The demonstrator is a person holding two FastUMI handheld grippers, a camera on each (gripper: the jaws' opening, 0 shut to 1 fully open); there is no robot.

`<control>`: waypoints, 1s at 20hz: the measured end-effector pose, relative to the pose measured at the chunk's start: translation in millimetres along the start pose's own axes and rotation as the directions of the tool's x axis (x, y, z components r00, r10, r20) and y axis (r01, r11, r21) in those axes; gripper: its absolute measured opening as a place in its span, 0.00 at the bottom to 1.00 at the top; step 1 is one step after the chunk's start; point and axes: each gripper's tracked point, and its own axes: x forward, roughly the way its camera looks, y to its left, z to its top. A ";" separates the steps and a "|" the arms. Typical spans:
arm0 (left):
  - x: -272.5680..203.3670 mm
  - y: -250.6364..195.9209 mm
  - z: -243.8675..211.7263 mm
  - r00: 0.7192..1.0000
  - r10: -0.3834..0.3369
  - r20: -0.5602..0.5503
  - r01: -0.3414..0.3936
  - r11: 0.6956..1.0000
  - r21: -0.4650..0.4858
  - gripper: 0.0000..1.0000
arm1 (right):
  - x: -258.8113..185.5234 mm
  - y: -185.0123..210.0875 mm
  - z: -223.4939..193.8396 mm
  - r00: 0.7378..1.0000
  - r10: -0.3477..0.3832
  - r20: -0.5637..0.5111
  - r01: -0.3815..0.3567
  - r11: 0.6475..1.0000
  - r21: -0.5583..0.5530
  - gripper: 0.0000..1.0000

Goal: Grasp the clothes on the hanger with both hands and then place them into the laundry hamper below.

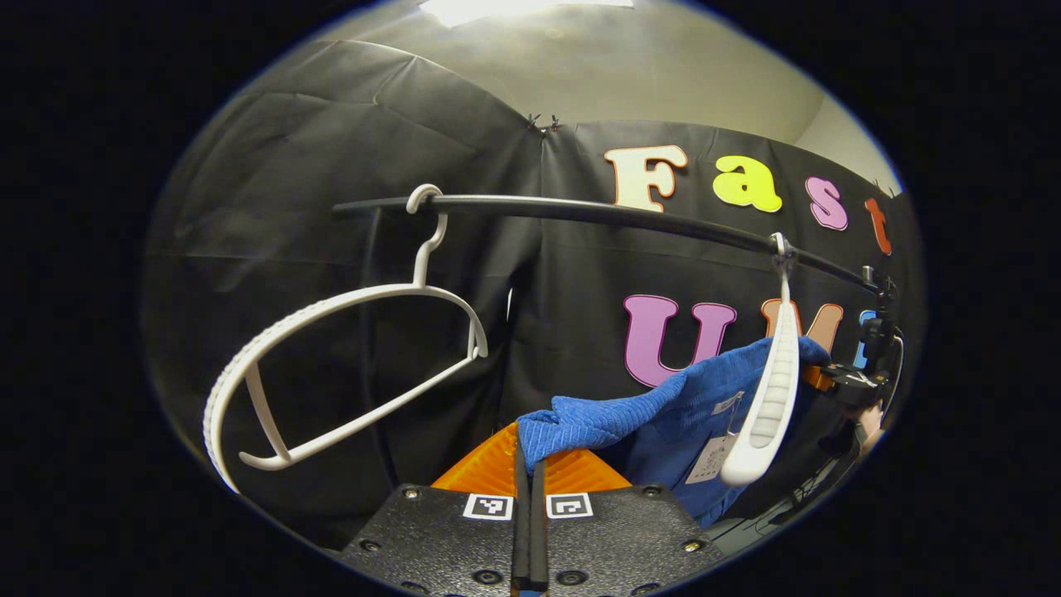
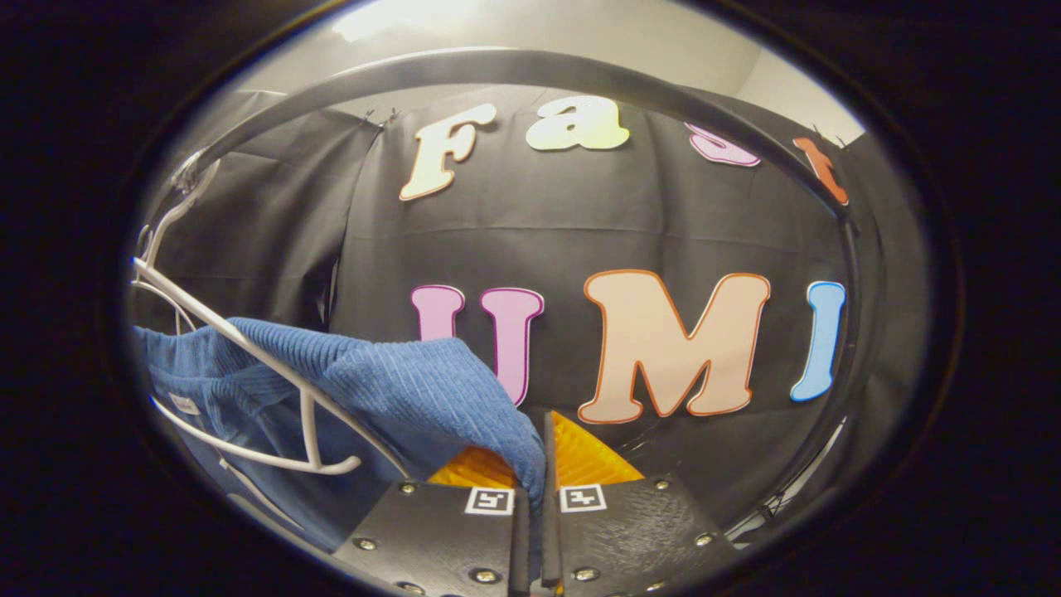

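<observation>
A blue knit garment (image 1: pixel 688 406) hangs over a white hanger (image 1: pixel 771 398) on the black rail (image 1: pixel 580 210). In the left gripper view, my left gripper (image 1: pixel 529 464) is shut on one pulled-out end of the cloth. The right gripper (image 1: pixel 854 377) is farther off at the garment's other end, with a hand behind it. In the right gripper view, the garment (image 2: pixel 398 381) stretches from the hanger (image 2: pixel 308 427) on the left to my right gripper (image 2: pixel 537 473). That gripper is shut on a fold of it. The rail (image 2: pixel 530 62) arcs overhead.
An empty white hanger (image 1: pixel 215 410) hangs tilted on the rail to the left of the garment. The black cloth wall stands close behind the rail. The rail's end fitting (image 1: pixel 879 286) is at the far right.
</observation>
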 end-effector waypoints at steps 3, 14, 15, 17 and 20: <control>3.6 -1.3 -6.5 1.000 -0.003 -0.009 0.003 1.000 0.010 0.00 | 3.5 0.6 -8.5 1.000 -0.005 -0.017 0.005 1.000 0.006 0.06; 0.6 0.7 -50.0 0.996 -0.003 -0.085 0.001 1.000 -0.024 0.01 | -0.6 8.1 -52.6 0.993 0.014 -0.114 -0.011 1.000 0.023 0.06; 0.0 0.7 -53.8 0.996 -0.003 -0.094 0.000 1.000 -0.025 0.01 | -1.4 7.5 -58.9 0.992 0.013 -0.124 -0.010 1.000 0.023 0.06; 0.0 0.1 -62.3 0.994 -0.002 -0.110 -0.002 1.000 -0.031 0.01 | -6.4 5.5 -69.7 0.989 0.011 -0.147 -0.007 1.000 0.030 0.06; -0.5 -2.6 -72.3 0.991 -0.001 -0.131 -0.003 0.999 -0.033 0.01 | -10.3 4.1 -78.2 0.986 0.016 -0.164 -0.010 0.999 0.038 0.06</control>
